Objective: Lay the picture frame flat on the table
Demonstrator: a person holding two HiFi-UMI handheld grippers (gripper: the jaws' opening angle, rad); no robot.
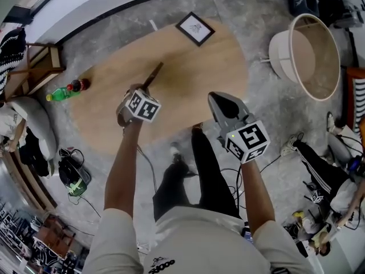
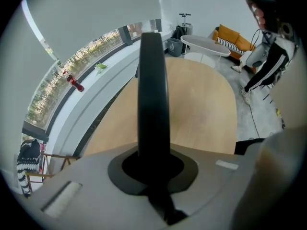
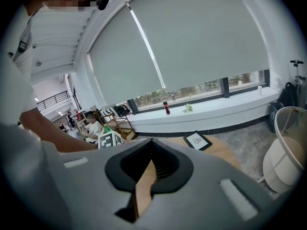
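Observation:
A black picture frame (image 1: 195, 28) with a white print lies flat at the far end of the oval wooden table (image 1: 188, 90); in the right gripper view the frame (image 3: 198, 140) shows beyond the jaws. My left gripper (image 1: 157, 67) hangs over the table's middle, pointing steeply down, its dark jaws pressed together into one bar (image 2: 152, 37) with nothing between them. My right gripper (image 1: 212, 96) hovers at the near right edge of the table, its grey jaws (image 3: 152, 143) closed to a thin slit and holding nothing. Both grippers are well short of the frame.
A red bottle (image 1: 80, 85) and a green bottle (image 1: 60, 94) lie on the window ledge left of the table. A round white side table (image 1: 305, 53) stands on the right. A seated person's legs (image 1: 319, 170) and cables (image 1: 74, 173) are on the floor nearby.

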